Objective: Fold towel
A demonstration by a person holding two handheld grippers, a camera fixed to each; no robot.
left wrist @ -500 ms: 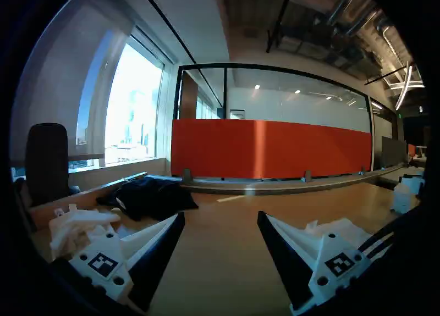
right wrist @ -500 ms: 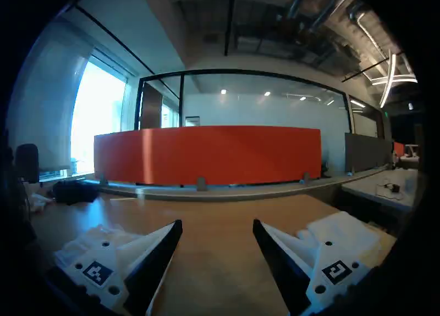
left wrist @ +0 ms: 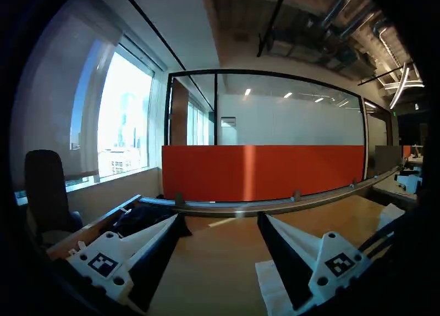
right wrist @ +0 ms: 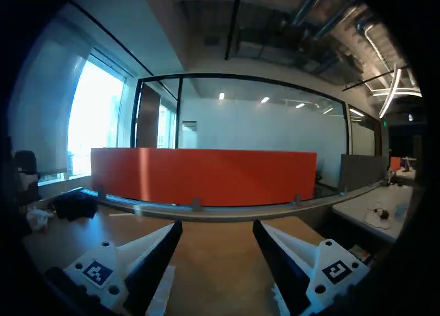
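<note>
While the left gripper point(left wrist: 219, 215) hangs spread open above the wooden table point(left wrist: 220, 261), grasping nothing, its view has tipped upward since half a second ago: the crumpled white heaps are gone, and a flat towel point(left wrist: 268, 287) corner lies under one finger

Right gripper view: the right gripper point(right wrist: 216, 222), likewise released, has also risen, with thinner towel slivers below; probably repositioning, no fold begun

No legible txt, nos. or brand names anywhere. Only markings were b/w square coded tags point(left wrist: 103, 264), one per finger on the left gripper point(left wrist: 218, 215) and right gripper point(right wrist: 216, 222): patterns, not letters. A small framed sign point(left wrist: 228, 122) on the far wall was too tiny to read
</note>
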